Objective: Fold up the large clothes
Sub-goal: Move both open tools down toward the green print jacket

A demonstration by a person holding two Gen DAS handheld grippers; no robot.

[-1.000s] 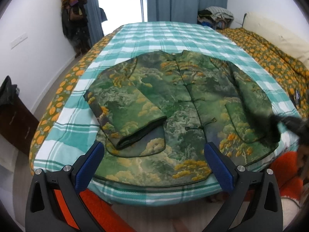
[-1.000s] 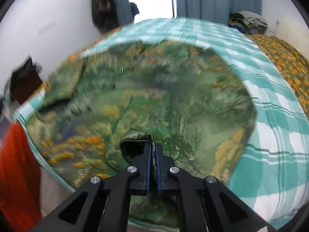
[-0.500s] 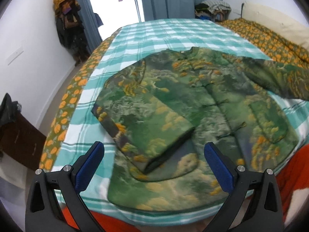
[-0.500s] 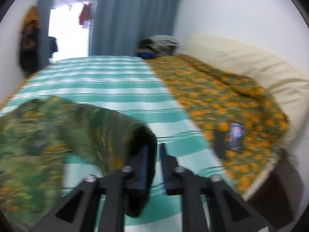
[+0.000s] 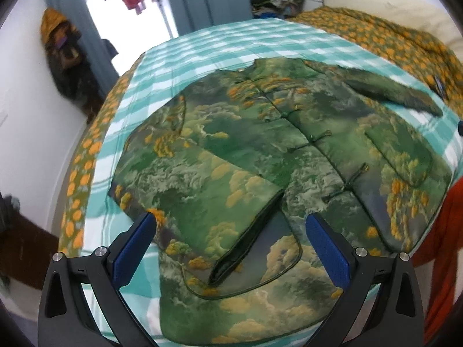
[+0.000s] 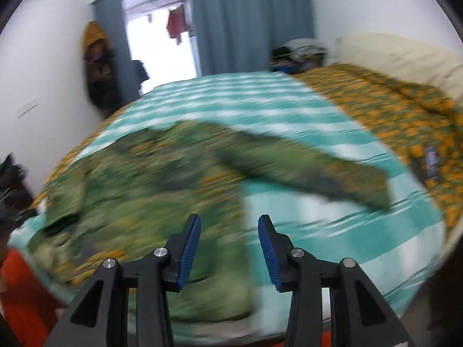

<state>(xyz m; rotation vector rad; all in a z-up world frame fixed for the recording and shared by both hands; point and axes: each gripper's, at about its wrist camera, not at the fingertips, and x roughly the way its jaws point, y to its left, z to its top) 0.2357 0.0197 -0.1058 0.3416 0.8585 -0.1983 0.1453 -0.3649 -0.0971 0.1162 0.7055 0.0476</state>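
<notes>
A green jacket (image 5: 289, 156) with orange and cloud print lies front-up on the teal checked bedspread (image 5: 231, 43). Its left sleeve (image 5: 225, 211) is folded across the body; its right sleeve (image 5: 393, 89) lies stretched out to the right. My left gripper (image 5: 231, 240) is open and empty, hovering over the folded sleeve's cuff near the hem. My right gripper (image 6: 228, 240) is open and empty above the jacket's (image 6: 139, 190) right edge, with the stretched sleeve (image 6: 312, 173) lying ahead on the bedspread (image 6: 260, 107). The right wrist view is blurred.
An orange-flowered quilt (image 5: 405, 43) and a cream pillow (image 6: 399, 55) lie on the right. A phone (image 6: 431, 159) rests on the quilt. Orange cloth (image 5: 445, 245) hangs at the near bed edge. A wall with hanging coats (image 5: 63, 57) is left; curtains (image 6: 249, 20) at the back.
My right gripper opened and let go of the right sleeve, which now lies stretched out to the right; the gripper pulled back. My left gripper moved closer over the folded left sleeve.
</notes>
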